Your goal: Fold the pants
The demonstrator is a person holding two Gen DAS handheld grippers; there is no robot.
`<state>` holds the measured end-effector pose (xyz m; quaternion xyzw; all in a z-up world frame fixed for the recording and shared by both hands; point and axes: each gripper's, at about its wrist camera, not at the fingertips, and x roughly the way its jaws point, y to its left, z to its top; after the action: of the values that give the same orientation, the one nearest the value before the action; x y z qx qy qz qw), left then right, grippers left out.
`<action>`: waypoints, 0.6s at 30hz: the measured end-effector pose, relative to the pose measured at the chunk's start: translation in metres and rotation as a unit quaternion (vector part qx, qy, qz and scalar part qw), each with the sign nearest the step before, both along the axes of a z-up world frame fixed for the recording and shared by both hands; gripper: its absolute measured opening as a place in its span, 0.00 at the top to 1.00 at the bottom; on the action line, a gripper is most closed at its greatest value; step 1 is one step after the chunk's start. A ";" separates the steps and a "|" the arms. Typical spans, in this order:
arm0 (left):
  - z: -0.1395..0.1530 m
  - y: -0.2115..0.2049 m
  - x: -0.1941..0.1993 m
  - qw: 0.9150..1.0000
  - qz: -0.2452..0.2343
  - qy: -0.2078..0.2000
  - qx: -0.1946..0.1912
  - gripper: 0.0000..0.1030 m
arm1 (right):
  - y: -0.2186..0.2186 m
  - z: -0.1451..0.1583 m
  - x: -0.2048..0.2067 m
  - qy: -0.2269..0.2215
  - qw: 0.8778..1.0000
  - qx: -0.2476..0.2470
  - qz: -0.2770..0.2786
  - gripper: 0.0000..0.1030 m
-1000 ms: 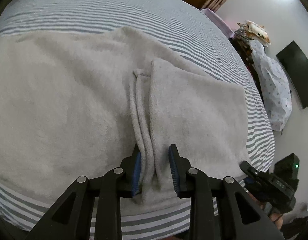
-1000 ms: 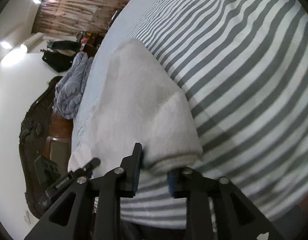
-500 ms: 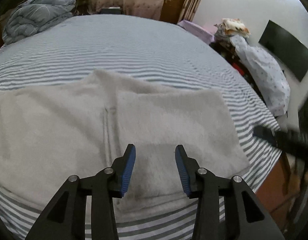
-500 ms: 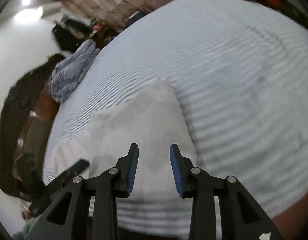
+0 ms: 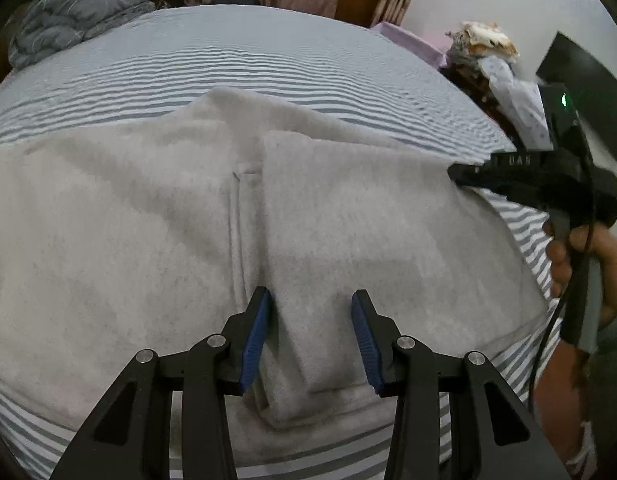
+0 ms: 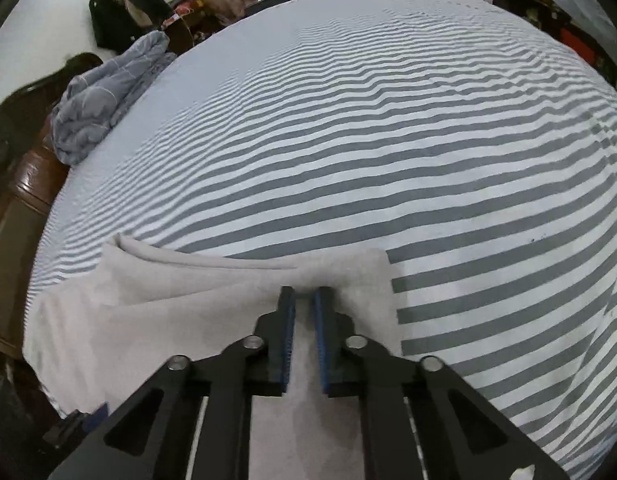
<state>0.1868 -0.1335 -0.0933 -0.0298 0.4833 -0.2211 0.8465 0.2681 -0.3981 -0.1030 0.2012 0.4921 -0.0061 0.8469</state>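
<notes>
The light grey fleece pants (image 5: 148,240) lie flat on the striped bed, with one end folded over on the right (image 5: 368,220). My left gripper (image 5: 310,312) is open and hovers just above the folded flap near the bed's near edge, holding nothing. My right gripper (image 6: 304,300) has its jaws nearly closed with a narrow gap, over the far edge of the pants (image 6: 188,300); whether it pinches cloth is unclear. The right gripper also shows in the left wrist view (image 5: 528,176), at the pants' right edge.
The grey-and-white striped bed sheet (image 6: 388,140) stretches beyond the pants. A crumpled blue-grey blanket (image 6: 104,96) lies at the far left by a dark wooden headboard (image 6: 24,184). Clutter and a dark screen (image 5: 580,92) stand at the right.
Both grippers let go of the folded pants end and lifted back. The left jaws opened wider. The right gripper swung round over the pants' far edge and its jaws narrowed.
</notes>
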 end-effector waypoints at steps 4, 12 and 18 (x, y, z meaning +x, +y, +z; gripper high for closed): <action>0.000 -0.008 -0.002 1.000 -0.007 -0.010 0.024 0.58 | -0.001 0.011 -0.019 0.003 1.000 -0.003 0.008 0.93; -0.001 -0.010 -0.006 1.000 -0.007 -0.015 0.025 0.57 | 0.018 0.026 -0.101 0.020 0.997 -0.059 0.042 0.86; 0.000 -0.013 -0.009 0.999 -0.005 -0.018 0.026 0.57 | 0.033 0.016 -0.141 0.040 0.994 -0.081 0.066 0.83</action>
<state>0.1782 -0.1465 -0.0935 -0.0011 0.4734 -0.2131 0.8547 0.1270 -0.3648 -0.0872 0.0985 0.5360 0.0013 0.8384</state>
